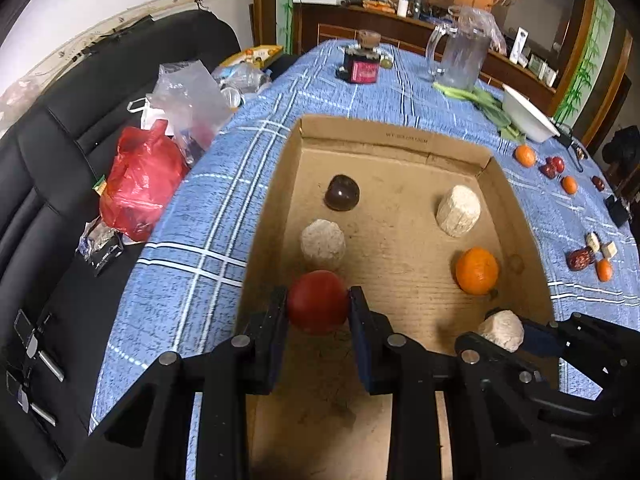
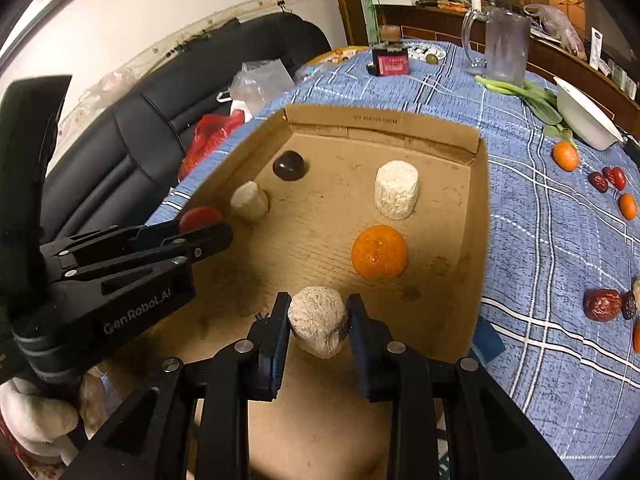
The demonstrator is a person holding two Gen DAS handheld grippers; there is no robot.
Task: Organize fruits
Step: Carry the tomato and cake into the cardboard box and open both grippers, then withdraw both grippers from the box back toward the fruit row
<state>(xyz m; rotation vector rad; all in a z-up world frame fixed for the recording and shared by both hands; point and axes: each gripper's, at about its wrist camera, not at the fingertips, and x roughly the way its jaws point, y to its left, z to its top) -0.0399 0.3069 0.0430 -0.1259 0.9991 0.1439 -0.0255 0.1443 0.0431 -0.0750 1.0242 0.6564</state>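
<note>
A shallow cardboard box (image 1: pixel 360 136) (image 2: pixel 384 124) lies on the blue checked tablecloth. My left gripper (image 1: pixel 318 304) is shut on a red tomato (image 1: pixel 318 302) above the box's near left edge; it also shows in the right wrist view (image 2: pixel 200 218). My right gripper (image 2: pixel 318 320) is shut on a whitish lump (image 2: pixel 318 320) over the box's near right part; it also shows in the left wrist view (image 1: pixel 502 330). Inside the box lie an orange (image 1: pixel 477 271) (image 2: pixel 379 252), a dark round fruit (image 1: pixel 341 193) (image 2: pixel 289 165) and two more whitish lumps (image 1: pixel 323 243) (image 1: pixel 458 211).
Small oranges (image 2: pixel 565 156), red dates (image 2: pixel 602 305) and cherry tomatoes (image 2: pixel 616 178) lie on the cloth (image 2: pixel 540 240) to the right of the box. A white bowl (image 2: pixel 584 114), greens, a glass jug (image 2: pixel 506 46) and a small bottle (image 1: pixel 362 66) stand behind. A black sofa with bags (image 1: pixel 140 184) is at left.
</note>
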